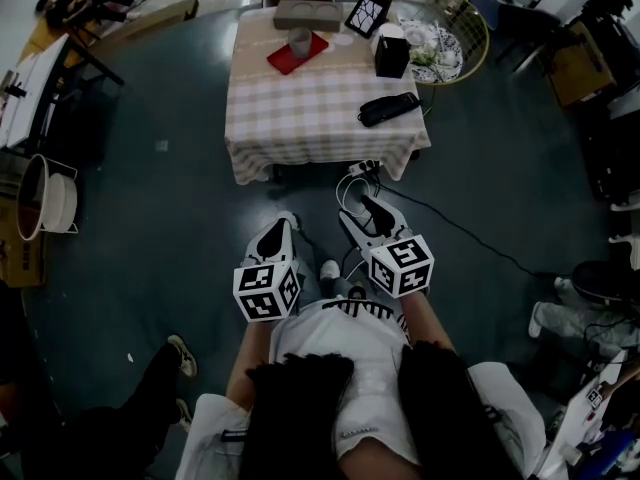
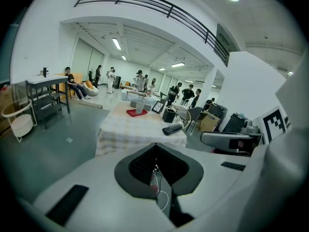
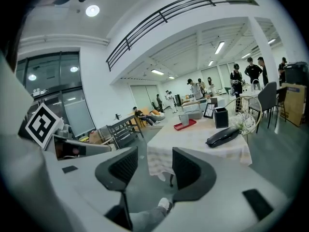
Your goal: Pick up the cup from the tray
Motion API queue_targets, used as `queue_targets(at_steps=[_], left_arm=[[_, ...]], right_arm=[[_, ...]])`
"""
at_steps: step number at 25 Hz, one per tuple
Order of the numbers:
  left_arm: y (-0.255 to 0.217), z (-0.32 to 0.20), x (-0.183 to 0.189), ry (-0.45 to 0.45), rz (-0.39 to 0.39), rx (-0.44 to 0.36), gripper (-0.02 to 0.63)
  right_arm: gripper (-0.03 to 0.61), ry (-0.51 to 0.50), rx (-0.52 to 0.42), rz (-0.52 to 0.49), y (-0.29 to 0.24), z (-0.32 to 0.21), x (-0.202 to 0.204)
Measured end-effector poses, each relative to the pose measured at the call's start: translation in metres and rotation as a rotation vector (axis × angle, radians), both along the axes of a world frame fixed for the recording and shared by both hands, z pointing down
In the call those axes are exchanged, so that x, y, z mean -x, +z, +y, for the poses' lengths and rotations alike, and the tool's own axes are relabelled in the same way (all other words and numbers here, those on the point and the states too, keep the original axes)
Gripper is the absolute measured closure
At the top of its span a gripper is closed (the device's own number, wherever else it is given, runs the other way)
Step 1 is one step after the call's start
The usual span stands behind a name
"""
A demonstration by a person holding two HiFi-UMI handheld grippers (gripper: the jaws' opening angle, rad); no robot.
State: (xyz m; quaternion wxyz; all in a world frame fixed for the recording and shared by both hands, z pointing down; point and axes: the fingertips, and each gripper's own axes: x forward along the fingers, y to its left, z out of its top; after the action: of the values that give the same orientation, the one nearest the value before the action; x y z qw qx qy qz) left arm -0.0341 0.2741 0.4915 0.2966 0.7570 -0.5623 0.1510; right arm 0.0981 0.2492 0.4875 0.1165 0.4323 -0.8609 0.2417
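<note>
A grey cup (image 1: 300,40) stands upright on a red tray (image 1: 286,60) at the far side of a table with a checked cloth (image 1: 310,118). Both grippers hang over the dark floor, well short of the table and pointing towards it. My left gripper (image 1: 279,230) is shut, its pads together with nothing between them (image 2: 155,164). My right gripper (image 1: 360,211) is open and empty, with a clear gap between its pads (image 3: 154,166). The left gripper view shows the cup (image 2: 140,107) and tray (image 2: 136,112) far ahead. In the right gripper view the cup (image 3: 184,119) is also distant.
Also on the table are a black pouch (image 1: 389,108), a black box (image 1: 391,56), a framed picture (image 1: 368,12) and a grey box (image 1: 307,15). A wire chair (image 1: 455,30) stands to its right, and a white basket (image 1: 47,196) at far left. A cable (image 1: 470,238) crosses the floor. Another person's shoe (image 1: 183,355) is at lower left.
</note>
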Motion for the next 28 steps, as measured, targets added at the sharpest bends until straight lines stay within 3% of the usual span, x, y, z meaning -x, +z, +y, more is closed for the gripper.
queue_targets(at_steps=[15,20,28], left_arm=[[0.007,-0.05,0.019,0.002,0.008,0.017,0.609],[0.01,-0.08,0.026,0.018,0.025,0.021,0.609],[0.005,-0.142,0.045,0.034,0.045,0.002,0.609]], right_arm=[[0.368,0.033,0.018,-0.003,0.007,-0.052,0.013],[0.336,-0.01,0.049,-0.033,0.009,-0.079,0.031],[0.336,0.043,0.032,-0.022,0.002,-0.137,0.046]])
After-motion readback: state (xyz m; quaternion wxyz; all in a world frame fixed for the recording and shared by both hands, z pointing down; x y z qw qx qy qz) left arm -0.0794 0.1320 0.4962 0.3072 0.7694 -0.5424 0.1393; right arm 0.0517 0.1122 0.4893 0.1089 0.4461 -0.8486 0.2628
